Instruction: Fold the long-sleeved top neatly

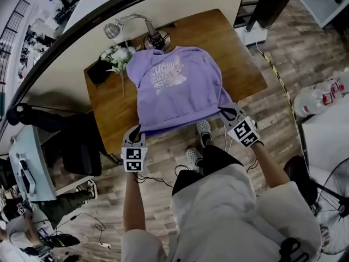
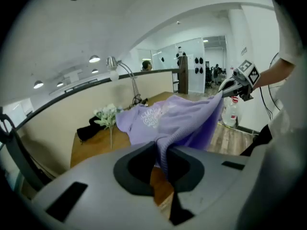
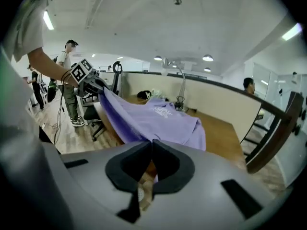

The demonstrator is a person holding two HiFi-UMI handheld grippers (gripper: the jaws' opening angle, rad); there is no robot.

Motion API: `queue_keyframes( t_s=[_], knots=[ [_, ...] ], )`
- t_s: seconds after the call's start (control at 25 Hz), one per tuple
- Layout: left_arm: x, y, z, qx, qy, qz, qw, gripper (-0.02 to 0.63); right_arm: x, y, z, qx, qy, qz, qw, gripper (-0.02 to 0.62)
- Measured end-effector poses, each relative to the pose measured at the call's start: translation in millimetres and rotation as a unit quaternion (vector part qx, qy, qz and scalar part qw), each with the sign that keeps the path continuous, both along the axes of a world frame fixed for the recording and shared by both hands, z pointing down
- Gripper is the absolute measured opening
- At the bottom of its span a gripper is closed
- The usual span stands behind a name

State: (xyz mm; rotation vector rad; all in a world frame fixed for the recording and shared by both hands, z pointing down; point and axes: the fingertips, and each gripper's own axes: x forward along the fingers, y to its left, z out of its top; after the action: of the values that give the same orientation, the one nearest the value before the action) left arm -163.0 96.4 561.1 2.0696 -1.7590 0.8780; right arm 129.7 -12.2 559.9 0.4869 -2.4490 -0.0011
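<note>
A wooden bench (image 1: 234, 53) stands against a white partition, and at its far edge are a silver gooseneck lamp (image 1: 112, 30), a bunch of white flowers (image 1: 117, 55) and, just left of the flowers, a black object (image 1: 98, 72) too dark to identify. On the wood-plank floor (image 1: 305, 42) a yellow-and-black striped strip (image 1: 278, 78) runs past the bench's right side towards some clear plastic bottles (image 1: 319, 97), with a fan (image 1: 332, 201) nearer the camera. A dark office chair (image 1: 76, 146) sits left of the bench, and a bystander (image 3: 69, 80) stands further off.
</note>
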Motion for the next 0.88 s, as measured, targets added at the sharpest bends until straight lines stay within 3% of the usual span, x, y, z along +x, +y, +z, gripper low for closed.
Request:
queue_keyframes(
  t_s=[0.24,0.52,0.88],
  knots=[
    [10,40,69,-0.059,0.005,0.001,0.9982,0.037,11,56,79,-0.072,0.047,0.002,0.996,0.015],
    [7,60,108,-0.085,-0.004,-0.016,0.9963,0.076,15,74,116,-0.152,0.035,0.037,0.987,0.073],
    [16,78,114,-0.073,-0.018,-0.024,0.9968,0.165,26,77,125,-0.155,0.043,0.035,0.986,0.096]
  ],
)
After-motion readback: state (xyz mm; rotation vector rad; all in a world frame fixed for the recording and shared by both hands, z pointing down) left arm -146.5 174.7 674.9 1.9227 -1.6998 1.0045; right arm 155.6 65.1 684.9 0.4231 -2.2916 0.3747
